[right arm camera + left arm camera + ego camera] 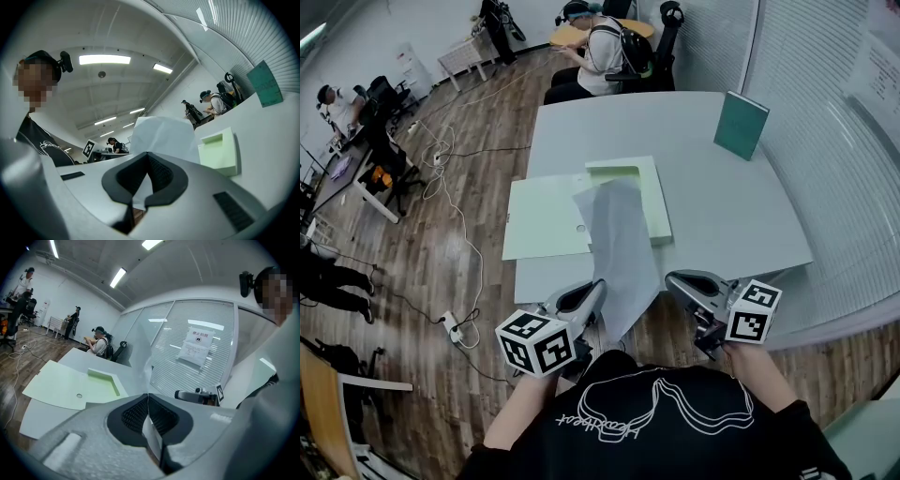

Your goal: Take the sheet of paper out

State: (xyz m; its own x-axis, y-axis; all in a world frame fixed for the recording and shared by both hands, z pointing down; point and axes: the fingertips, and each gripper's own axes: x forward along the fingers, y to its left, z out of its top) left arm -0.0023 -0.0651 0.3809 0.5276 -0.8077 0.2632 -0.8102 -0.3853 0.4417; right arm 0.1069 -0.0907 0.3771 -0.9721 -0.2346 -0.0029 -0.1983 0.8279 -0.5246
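Head view: the thin grey-white sheet of paper [619, 244] hung off the white table [722, 216], far end overlapping the open pale green cardboard folder [546, 217]. Left gripper view: my left gripper [148, 397] was clamped on it. Right gripper view: my right gripper [147, 157] pinched it too. Nearly out, I judged; only clearing the folder was left.

Our left gripper [148, 401] pinches the sheet [153, 439], jaws pressed together on its edge, and the paper rises ahead of them. Ahead and to the left, the open green folder [65, 385] lies on the white table [40, 423]. Just ahead to the right we see the right gripper [183, 394]. Beyond it a notice [196, 347] hangs on the blinds [164, 362]. A seated person [99, 344] is far ahead-left.
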